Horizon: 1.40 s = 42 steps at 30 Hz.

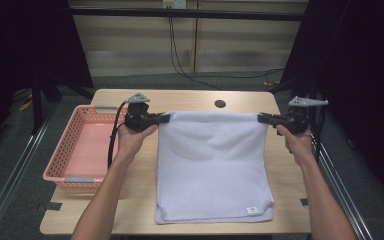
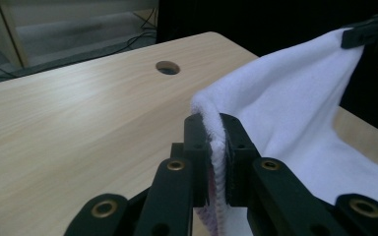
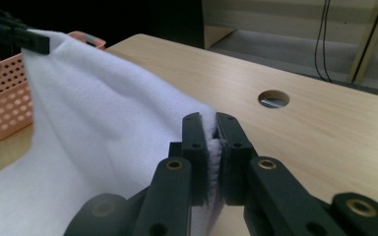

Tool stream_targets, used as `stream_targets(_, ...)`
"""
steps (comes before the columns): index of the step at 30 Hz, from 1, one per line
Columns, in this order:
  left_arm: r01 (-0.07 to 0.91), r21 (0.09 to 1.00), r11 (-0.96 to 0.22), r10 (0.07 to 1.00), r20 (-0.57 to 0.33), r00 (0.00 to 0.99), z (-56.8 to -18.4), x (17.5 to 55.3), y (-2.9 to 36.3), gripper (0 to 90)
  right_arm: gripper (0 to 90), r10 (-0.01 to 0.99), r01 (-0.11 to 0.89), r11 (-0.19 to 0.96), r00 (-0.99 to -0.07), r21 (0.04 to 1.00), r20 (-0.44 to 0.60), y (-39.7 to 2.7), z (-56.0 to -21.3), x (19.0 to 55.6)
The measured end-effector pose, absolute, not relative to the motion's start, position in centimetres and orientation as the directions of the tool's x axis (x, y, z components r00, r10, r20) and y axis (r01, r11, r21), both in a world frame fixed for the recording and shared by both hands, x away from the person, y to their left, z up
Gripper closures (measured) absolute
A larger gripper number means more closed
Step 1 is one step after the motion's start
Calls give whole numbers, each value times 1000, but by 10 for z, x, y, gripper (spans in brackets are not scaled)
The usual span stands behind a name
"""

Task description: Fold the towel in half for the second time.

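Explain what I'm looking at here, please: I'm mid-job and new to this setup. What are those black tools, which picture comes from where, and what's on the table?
There is no robot arm. A person holds a hand tool with two black jaws in each hand: the left gripper and the right gripper.

The wide picture comes from a fixed camera above the person, looking forward and down on the wooden table. The two close pictures come from cameras riding on each gripper, looking along its own jaws.

On the table lie a white towel and, at the left, a pink basket. A round hole sits near the table's far edge.

Each gripper is shut on one far corner of the towel, raising that edge off the table, while the near end lies folded on the wood.
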State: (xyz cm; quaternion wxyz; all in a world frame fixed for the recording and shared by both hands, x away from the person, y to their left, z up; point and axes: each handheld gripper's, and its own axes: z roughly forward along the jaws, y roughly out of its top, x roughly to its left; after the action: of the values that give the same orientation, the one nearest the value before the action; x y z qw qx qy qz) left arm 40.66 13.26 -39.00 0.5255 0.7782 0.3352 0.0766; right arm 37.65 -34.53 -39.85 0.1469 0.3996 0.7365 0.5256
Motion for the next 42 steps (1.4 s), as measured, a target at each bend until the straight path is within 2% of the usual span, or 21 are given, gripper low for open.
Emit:
stream_targets(5, 399, 875, -274, 587, -177, 790, -390, 374, 136, 835, 836, 716, 416, 141, -670, 898, 198, -351, -400, 339)
stream_targets(10, 378, 876, -299, 564, -157, 811, -393, 342, 143, 834, 836, 685, 404, 166, -703, 900, 190, -355, -400, 304)
stream_targets(16, 376, 874, -307, 525, -174, 833, -412, 304, 151, 832, 833, 652, 412, 206, -734, 887, 190, -350, -411, 268)
stream_targets(19, 401, 868, -291, 517, -210, 830, -425, 288, 156, 829, 829, 645, 431, 231, -739, 872, 194, -348, -420, 251)
stream_targets(26, 459, 797, -393, 497, -236, 835, -461, 263, 158, 801, 802, 641, 498, 279, -733, 821, 227, -349, -452, 220)
stream_targets(32, 469, 764, -443, 462, -254, 849, -468, 249, 160, 768, 747, 614, 544, 365, -751, 756, 244, -346, -469, 201)
stream_targets(34, 454, 751, -480, 429, -251, 868, -469, 244, 159, 774, 737, 606, 545, 353, -753, 760, 258, -347, -469, 195)
stream_targets(38, 447, 758, -476, 414, -256, 874, -467, 235, 163, 733, 653, 603, 568, 356, -747, 742, 282, -346, -469, 192)
stream_targets(41, 451, 777, -439, 431, -259, 865, -464, 233, 169, 571, 590, 598, 570, 356, -748, 740, 288, -344, -466, 188)
stream_targets(42, 459, 788, -410, 436, -273, 858, -463, 234, 171, 542, 571, 598, 564, 350, -749, 748, 286, -344, -464, 188)
